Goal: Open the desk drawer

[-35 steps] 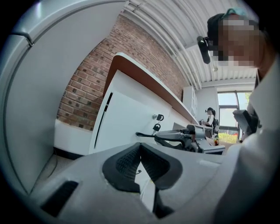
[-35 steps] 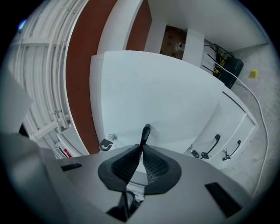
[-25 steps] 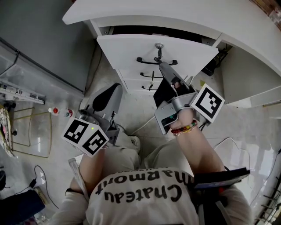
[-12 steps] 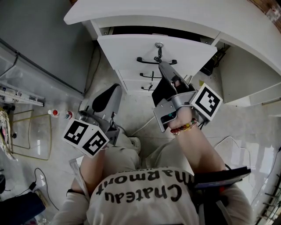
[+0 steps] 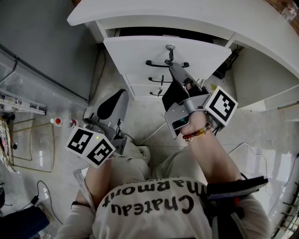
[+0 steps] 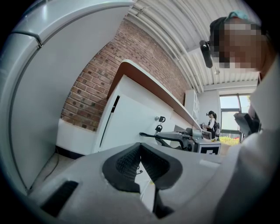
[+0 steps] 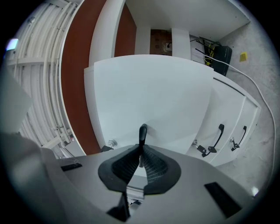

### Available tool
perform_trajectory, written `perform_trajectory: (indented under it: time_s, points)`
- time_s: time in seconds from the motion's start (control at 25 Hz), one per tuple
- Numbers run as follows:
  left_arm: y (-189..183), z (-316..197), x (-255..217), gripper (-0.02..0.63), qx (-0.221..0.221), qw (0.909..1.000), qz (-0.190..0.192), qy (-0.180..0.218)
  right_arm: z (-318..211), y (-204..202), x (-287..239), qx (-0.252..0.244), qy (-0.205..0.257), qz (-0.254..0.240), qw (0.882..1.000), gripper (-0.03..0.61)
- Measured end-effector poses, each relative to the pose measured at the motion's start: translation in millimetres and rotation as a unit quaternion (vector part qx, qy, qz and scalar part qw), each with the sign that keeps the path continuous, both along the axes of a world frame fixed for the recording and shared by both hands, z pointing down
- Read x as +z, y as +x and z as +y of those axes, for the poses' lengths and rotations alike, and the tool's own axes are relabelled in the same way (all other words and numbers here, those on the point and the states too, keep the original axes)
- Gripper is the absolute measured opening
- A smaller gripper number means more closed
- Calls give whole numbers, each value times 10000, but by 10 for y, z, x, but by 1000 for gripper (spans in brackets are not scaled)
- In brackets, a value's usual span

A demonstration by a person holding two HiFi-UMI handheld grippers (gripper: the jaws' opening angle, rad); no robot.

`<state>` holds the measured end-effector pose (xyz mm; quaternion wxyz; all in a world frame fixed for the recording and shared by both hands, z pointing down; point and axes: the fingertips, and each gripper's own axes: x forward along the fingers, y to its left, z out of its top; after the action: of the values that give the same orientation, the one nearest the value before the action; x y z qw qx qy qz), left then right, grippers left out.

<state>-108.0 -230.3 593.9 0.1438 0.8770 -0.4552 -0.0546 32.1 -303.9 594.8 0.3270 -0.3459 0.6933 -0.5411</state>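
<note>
Right gripper [image 7: 141,154] clamped on the drawer's black handle [image 7: 142,132].
Its two dark ribbed pads [image 7: 124,164] close round the handle bar, whose end stands just above them against the white drawer front [image 7: 153,92]. A small metal lock [image 7: 112,143] sits left of the handle in the picture. At right, two lower drawers carry black handles [image 7: 217,138]. A black box [image 7: 222,54] with cables lies under the desk.

We find bare floor [image 5: 142,114] between the lower drawers [image 5: 138,80] and the person's knees [image 5: 126,161], crossed only by a thin white cable [image 5: 152,133]. The top drawer [image 5: 135,51] juts out beneath the desk top [image 5: 187,14], and the right gripper [image 5: 171,66], clamped on its handle [image 5: 156,65], blocks the way there. A grey wall [image 5: 37,37] closes the left side.
</note>
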Motion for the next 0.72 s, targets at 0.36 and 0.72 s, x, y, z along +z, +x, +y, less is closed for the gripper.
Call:
perform_trajectory:
  time_s: [0.36,0.72]
  points:
    - [-24,-13,11,15,10,10000,30,-21,-9,9,1,26,92,23,10000,28]
    - [-47,-16,-4,15,16,10000,56,27,79,3,20,4,87,-13,10000,26]
